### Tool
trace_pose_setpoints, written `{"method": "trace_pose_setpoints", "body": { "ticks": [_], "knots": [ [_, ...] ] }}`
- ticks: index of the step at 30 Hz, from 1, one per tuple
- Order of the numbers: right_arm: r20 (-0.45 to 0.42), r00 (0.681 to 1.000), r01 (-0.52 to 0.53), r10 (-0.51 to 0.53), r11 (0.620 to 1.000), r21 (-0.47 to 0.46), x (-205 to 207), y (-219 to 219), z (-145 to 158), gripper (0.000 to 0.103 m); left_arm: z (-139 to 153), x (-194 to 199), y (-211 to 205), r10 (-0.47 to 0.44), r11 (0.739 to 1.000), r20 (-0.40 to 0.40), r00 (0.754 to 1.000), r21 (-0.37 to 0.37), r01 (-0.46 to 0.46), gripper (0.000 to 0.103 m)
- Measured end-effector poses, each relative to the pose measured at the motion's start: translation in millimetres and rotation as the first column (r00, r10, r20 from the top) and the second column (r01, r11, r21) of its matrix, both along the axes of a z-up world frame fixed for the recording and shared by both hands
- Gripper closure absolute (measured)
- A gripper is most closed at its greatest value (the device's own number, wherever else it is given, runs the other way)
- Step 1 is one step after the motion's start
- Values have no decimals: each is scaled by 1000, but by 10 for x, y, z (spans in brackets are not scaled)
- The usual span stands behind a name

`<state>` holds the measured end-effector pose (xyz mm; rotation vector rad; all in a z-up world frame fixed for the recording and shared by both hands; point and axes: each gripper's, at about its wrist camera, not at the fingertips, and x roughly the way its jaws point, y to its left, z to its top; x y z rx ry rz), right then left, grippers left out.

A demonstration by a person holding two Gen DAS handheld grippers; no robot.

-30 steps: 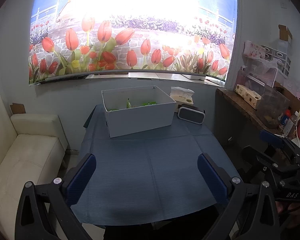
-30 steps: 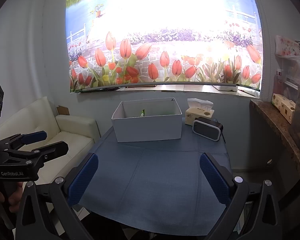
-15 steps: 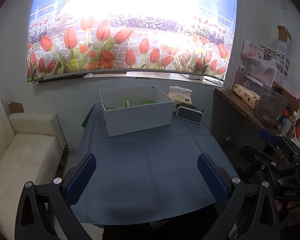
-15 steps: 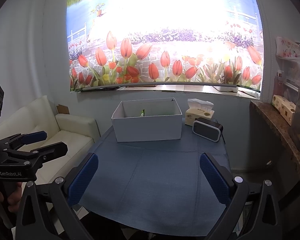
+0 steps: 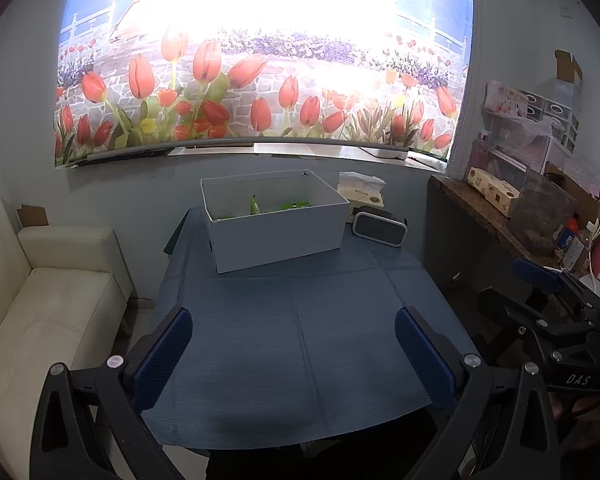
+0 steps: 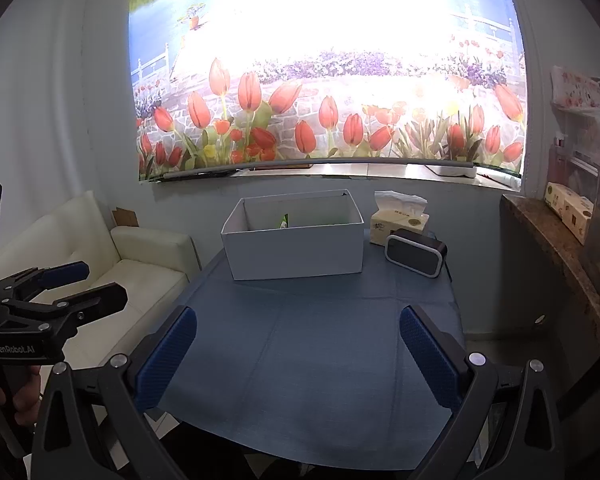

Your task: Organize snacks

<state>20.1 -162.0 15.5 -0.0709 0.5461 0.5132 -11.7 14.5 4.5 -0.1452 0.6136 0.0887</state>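
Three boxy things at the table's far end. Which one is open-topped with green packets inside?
The big white box, with green packets inside. The tissue pack and dark speaker sit beside it.

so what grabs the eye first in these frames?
The glowing tulip mural fills the back wall. Below it, an open white box with green packets inside stands at the far end of the blue-covered table. Both tools, left and right, hang open and empty above the near edge.
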Motion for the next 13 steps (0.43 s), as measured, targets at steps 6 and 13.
{"method": "trace_pose_setpoints", "body": {
  "ticks": [6, 13],
  "knots": [
    [1, 1000, -5, 5, 1000, 0, -9, 9, 4, 0, 3, -8, 0, 2, 1000, 2, 1000, 5, -2, 0],
    [7, 1000, -8, 8, 1000, 1, -13, 14, 2, 0, 6, -28, 6, -11, 1000, 17, 1000, -15, 11, 0]
  ]
}}
